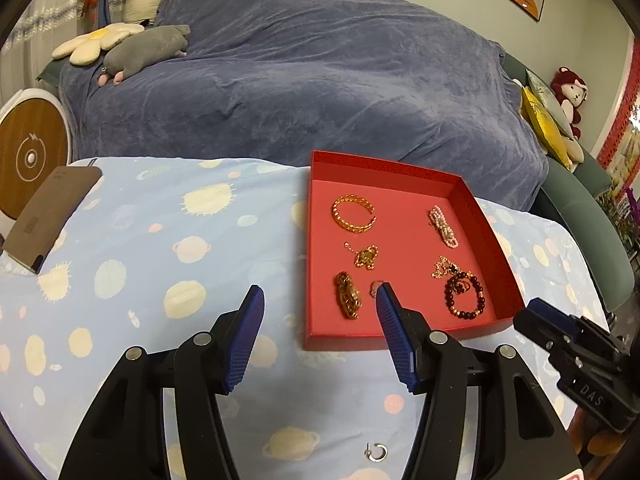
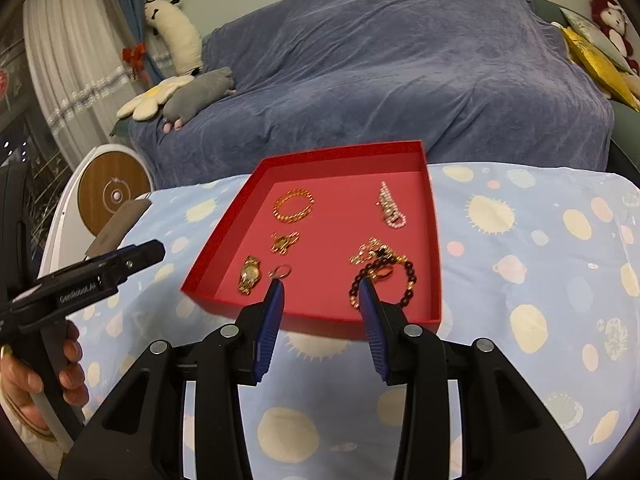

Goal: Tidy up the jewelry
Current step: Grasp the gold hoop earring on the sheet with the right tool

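Note:
A red tray (image 1: 492,216) (image 2: 434,240) sits on the planet-print cloth. In it lie a gold chain bracelet (image 1: 353,213) (image 2: 293,205), a pearl piece (image 1: 443,226) (image 2: 390,206), a gold pendant (image 1: 366,257) (image 2: 285,242), a gold watch (image 1: 348,295) (image 2: 249,274), a small ring (image 2: 282,271), a gold necklace (image 1: 444,268) and a dark bead bracelet (image 1: 465,294) (image 2: 384,278). A hoop earring (image 1: 377,452) lies on the cloth outside the tray. My left gripper (image 1: 318,300) is open at the tray's near left corner. My right gripper (image 2: 322,290) is open over the tray's near edge.
A brown card (image 1: 52,216) lies at the table's left edge. A round white and wood device (image 1: 28,152) stands beside it. Behind the table is a sofa under a blue cover (image 1: 320,80) with plush toys (image 1: 144,52).

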`<state>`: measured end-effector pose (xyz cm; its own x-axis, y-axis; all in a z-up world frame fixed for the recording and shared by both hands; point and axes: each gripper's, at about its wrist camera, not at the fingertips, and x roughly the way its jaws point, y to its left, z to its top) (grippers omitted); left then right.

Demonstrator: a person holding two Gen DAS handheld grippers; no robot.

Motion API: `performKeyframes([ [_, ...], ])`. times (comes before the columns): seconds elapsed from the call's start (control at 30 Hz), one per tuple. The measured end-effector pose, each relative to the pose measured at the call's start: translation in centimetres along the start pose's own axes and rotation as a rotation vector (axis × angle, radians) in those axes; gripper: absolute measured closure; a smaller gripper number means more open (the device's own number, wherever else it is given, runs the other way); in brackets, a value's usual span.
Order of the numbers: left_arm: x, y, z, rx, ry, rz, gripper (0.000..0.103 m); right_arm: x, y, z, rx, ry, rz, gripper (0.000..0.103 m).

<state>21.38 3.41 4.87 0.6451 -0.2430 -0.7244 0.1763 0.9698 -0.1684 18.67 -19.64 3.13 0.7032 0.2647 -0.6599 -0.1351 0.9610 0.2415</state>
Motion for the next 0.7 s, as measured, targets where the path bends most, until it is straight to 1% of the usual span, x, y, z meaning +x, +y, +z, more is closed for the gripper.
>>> performKeyframes([
  [0.13, -1.0, 1.1, -1.0, -0.013, 0.0, 0.029, 0.047, 0.1, 2.6, -3.0, -0.036, 0.066, 0.069, 0.065],
  [0.23, -1.3, 1.7, -1.7, -0.016, 0.013, 0.033, 0.047, 1.0, 4.6, -5.4, -0.055, 0.132, 0.114, 0.065],
  [0.3, -1.5, 2.1, -2.2, -0.029, 0.023, 0.027, 0.047, 1.9, 6.1, -6.7, -0.102, 0.174, 0.119, 0.065],
  [0.4, -1.8, 2.6, -2.7, -0.025, 0.029, 0.018, 0.047, 2.8, 7.7, -8.3, -0.152, 0.202, 0.111, 0.066],
  [0.5, -1.7, 3.1, -3.2, -0.013, 0.038, 0.035, 0.047, 3.3, 8.7, -8.8, -0.187, 0.198, 0.092, 0.066],
  [0.7, -1.7, 4.4, -3.8, -0.036, 0.069, 0.018, 0.047, 4.3, 8.9, -9.1, -0.194, 0.214, 0.079, 0.066],
])
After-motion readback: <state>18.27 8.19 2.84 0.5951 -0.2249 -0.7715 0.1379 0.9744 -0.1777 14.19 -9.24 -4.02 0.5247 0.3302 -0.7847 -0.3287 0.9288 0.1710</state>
